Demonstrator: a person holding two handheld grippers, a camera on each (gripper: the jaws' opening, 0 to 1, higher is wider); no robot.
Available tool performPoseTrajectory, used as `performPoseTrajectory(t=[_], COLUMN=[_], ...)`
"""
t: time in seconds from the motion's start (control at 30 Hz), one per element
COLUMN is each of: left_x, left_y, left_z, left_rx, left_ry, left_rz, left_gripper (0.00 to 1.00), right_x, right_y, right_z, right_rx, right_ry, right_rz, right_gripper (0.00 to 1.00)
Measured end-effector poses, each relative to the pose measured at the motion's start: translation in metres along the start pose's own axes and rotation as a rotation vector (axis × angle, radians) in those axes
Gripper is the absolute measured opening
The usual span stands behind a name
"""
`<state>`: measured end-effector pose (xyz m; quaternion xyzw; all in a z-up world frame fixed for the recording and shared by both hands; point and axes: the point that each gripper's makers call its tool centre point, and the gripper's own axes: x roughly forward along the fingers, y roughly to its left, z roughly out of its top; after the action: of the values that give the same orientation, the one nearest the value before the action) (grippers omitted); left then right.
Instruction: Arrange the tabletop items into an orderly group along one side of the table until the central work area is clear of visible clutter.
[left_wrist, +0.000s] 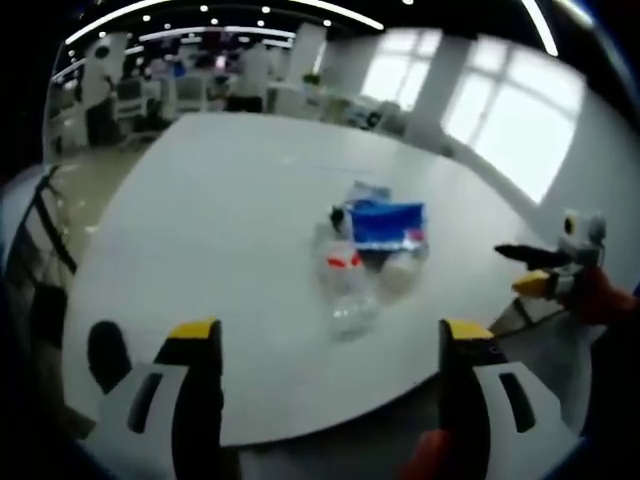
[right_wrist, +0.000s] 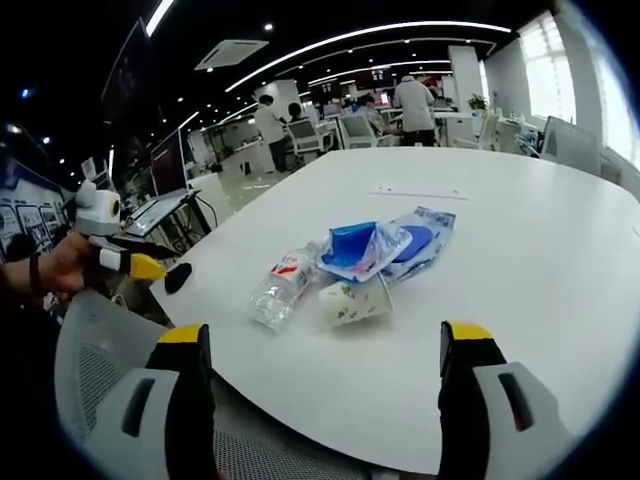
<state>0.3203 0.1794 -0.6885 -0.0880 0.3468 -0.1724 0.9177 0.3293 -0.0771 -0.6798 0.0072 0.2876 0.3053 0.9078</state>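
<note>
Both views look over a wide white bench (right_wrist: 520, 250) in a bright open office; the clutter sits bunched in one small heap out on the top, well clear of either tool. In the right gripper view the heap reads clearly: a clear plastic bottle (right_wrist: 282, 287) with a red-and-white label lies on its side, its far end touching a crumpled blue plastic bag (right_wrist: 385, 245); a white paper cup (right_wrist: 352, 301) lies tipped over just in front of the bag and right beside the bottle; a thin flat sheet (right_wrist: 418, 192) lies alone farther back on the bench. In the left gripper view the same heap shows blurrier: the blue bag (left_wrist: 388, 224) at the back, the bottle (left_wrist: 345, 285) with its red mark in front, the cup (left_wrist: 400, 275) pale beside it.

The left hand-held gripper (left_wrist: 330, 385) has its yellow-tipped jaws spread wide, nothing between them, hanging at the bench's near edge; the right hand-held gripper (right_wrist: 325, 385) likewise stands spread and empty, above the near rim of the bench with a grey mesh chair back (right_wrist: 95, 350) below it. Each tool shows in the other's view, carried in a hand (right_wrist: 60, 265) off to the side, apart from the heap; people stand among desks far behind.
</note>
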Motion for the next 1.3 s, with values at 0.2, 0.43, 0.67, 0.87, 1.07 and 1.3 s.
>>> performPoseTrajectory(t=[0.2, 0.43, 0.67, 0.87, 1.07, 1.3], left_x=[0.029, 0.066, 0.102, 0.128, 0.153, 0.170], left_y=[-0.012, -0.035, -0.036, -0.035, -0.043, -0.041], left_z=[-0.003, 0.006, 0.016, 0.017, 0.016, 0.012], left_rx=[-0.034, 0.026, 0.095, 0.140, 0.127, 0.129], left_ry=[0.059, 0.111, 0.147, 0.200, 0.255, 0.315], left_rz=[0.005, -0.021, 0.020, 0.067, 0.077, 0.111], left_gripper=[0.87, 0.85, 0.84, 0.78, 0.74, 0.67], right_x=[0.000, -0.001, -0.002, -0.003, -0.003, -0.002], right_y=[0.001, -0.001, 0.000, 0.000, -0.001, 0.002], right_z=[0.001, 0.004, 0.005, 0.006, 0.006, 0.005], right_rx=[-0.007, 0.002, 0.002, 0.007, 0.007, -0.009], right_ry=[-0.004, -0.019, -0.027, -0.030, -0.030, -0.020], right_rz=[0.001, -0.001, -0.002, -0.001, -0.002, 0.008], right_gripper=[0.94, 0.94, 0.94, 0.94, 0.94, 0.93])
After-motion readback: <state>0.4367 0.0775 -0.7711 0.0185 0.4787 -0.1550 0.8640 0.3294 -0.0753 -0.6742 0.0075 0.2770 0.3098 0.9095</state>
